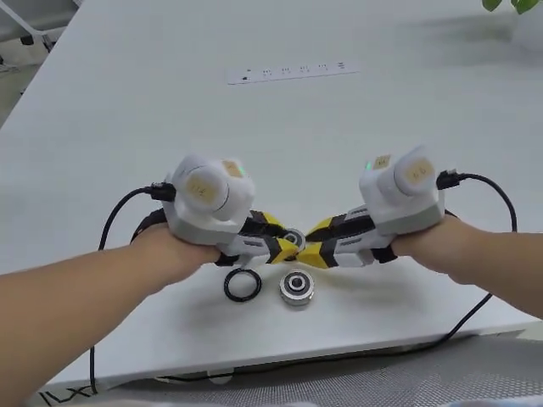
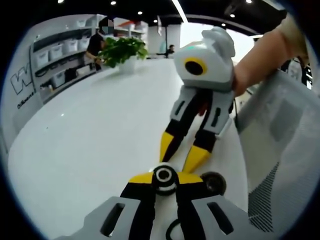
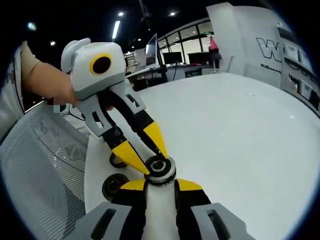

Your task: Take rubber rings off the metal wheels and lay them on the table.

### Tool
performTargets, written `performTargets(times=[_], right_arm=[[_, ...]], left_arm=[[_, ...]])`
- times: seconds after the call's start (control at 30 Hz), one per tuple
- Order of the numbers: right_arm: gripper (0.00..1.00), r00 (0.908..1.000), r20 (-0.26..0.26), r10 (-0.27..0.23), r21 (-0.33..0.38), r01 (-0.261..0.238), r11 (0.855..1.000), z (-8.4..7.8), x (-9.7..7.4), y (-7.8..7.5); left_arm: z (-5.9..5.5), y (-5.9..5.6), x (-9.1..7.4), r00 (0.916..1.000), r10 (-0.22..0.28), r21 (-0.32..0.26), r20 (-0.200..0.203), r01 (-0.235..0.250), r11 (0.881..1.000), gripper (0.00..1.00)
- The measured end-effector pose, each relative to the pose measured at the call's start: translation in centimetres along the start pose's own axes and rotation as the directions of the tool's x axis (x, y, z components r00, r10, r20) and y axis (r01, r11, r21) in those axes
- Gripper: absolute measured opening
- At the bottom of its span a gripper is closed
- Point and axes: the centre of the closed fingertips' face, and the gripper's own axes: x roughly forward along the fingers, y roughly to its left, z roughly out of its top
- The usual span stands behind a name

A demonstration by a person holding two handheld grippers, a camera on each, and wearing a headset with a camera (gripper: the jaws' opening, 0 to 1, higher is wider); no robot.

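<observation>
Wheel (image 1: 293, 240) is held above the table (image 1: 170, 110) near its near edge, clamped in the jaws of the left gripper (image 1: 284, 247). The right gripper (image 1: 309, 250) is set against it from the right, jaws narrowly parted; whether it grips cannot be told. A loose rubber ring (image 1: 243, 285) and a second wheel (image 1: 296, 287) are laid side by side just nearer. A power strip (image 1: 291, 72) is noted far back.

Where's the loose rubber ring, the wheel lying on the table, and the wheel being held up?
Loose rubber ring (image 1: 227, 287): head view, left side of its black band.
Wheel on the table (image 1: 296, 287): head view, its centre hub.
Held wheel (image 2: 164, 178): left gripper view, its round face.
</observation>
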Motion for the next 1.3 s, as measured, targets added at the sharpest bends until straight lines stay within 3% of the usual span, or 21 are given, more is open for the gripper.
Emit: performTargets(times=[0.67,0.87,0.93,1.13,1.3], right_arm=[[0.15,1.0,-0.001,-0.007,-0.008,0.007,1.0,-0.4,-0.2,0.1],[0.07,0.9997,-0.016,-0.016,-0.009,0.016,1.0,-0.9,-0.6,-0.4],[0.03,0.9999,-0.006,-0.012,0.014,0.012,1.0,-0.8,-0.5,-0.4],[0.02,1.0,0.0,-0.009,0.065,0.009,0.998,-0.8,-0.4,-0.2],[0.0,0.9996,-0.006,-0.028,0.111,0.028,0.993,-0.8,-0.3,-1.0]], left_arm=[[0.0,-0.2,-0.1,0.9999,0.012,-0.003,0.011,-0.012,1.0,0.14],[0.0,-0.2,-0.1,0.9998,0.014,-0.004,0.012,-0.013,1.0,0.14],[0.0,-0.2,-0.1,0.9998,0.014,-0.006,0.012,-0.014,1.0,0.14],[-0.1,-0.1,0.0,0.9998,0.017,-0.006,0.011,-0.017,1.0,0.14],[-0.2,0.0,0.0,0.9997,0.025,-0.002,0.009,-0.025,1.0,0.14]])
